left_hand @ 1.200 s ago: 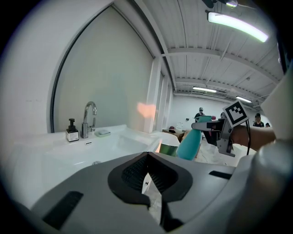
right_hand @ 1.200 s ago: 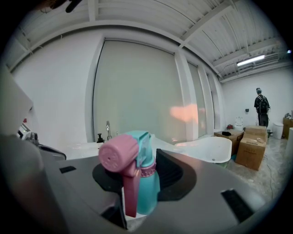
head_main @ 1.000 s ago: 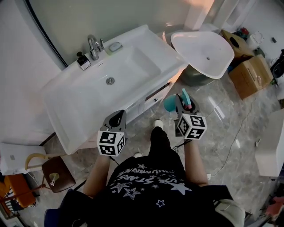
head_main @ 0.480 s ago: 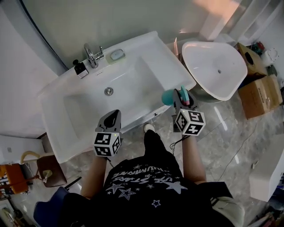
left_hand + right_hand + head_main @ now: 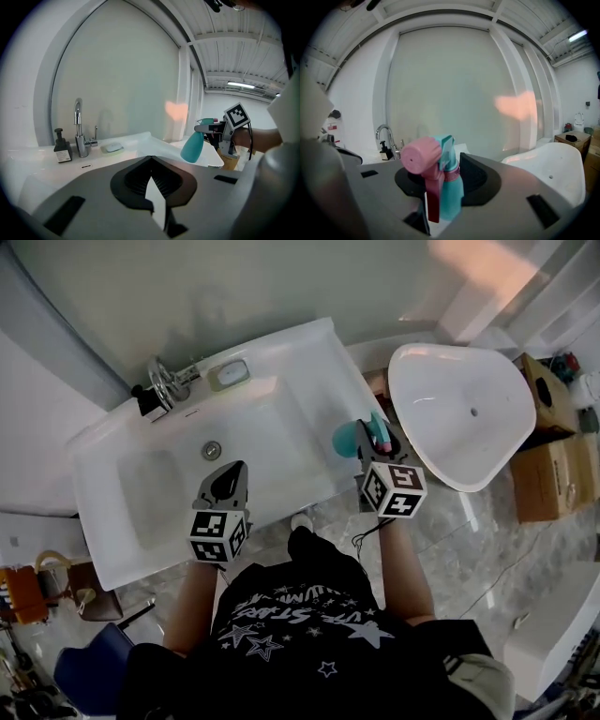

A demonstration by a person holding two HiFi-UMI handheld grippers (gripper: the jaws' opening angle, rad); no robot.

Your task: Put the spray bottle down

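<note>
Head view: right gripper (image 5: 375, 439) was clamped on the spray bottle (image 5: 349, 437), a teal body with a pink top. The bottle was held up in the air at the right end of the white sink (image 5: 309, 343), not set on anything. Left gripper (image 5: 228, 474) was clenched with nothing in it, over the front part of the sink. Faucet (image 5: 167, 382), dark soap dispenser (image 5: 147, 401) and soap dish (image 5: 228, 374) sat along the back rim. A white basin (image 5: 450, 418) stood just right of the sink, with a cardboard box (image 5: 553, 479) beyond it.

Left gripper view: jaws together, nothing between them. Spray bottle (image 5: 191, 147) hung off to the right in the right gripper (image 5: 220, 136), its bottom clear of the sink. Faucet (image 5: 78, 126) and soap dispenser (image 5: 62, 149) were at far left.

Right gripper view: jaws pinched the spray bottle (image 5: 447, 187) at its neck, with the pink nozzle facing the camera and the pink trigger hanging down. Faucet (image 5: 386, 136) was at left, basin (image 5: 553, 168) at right.
</note>
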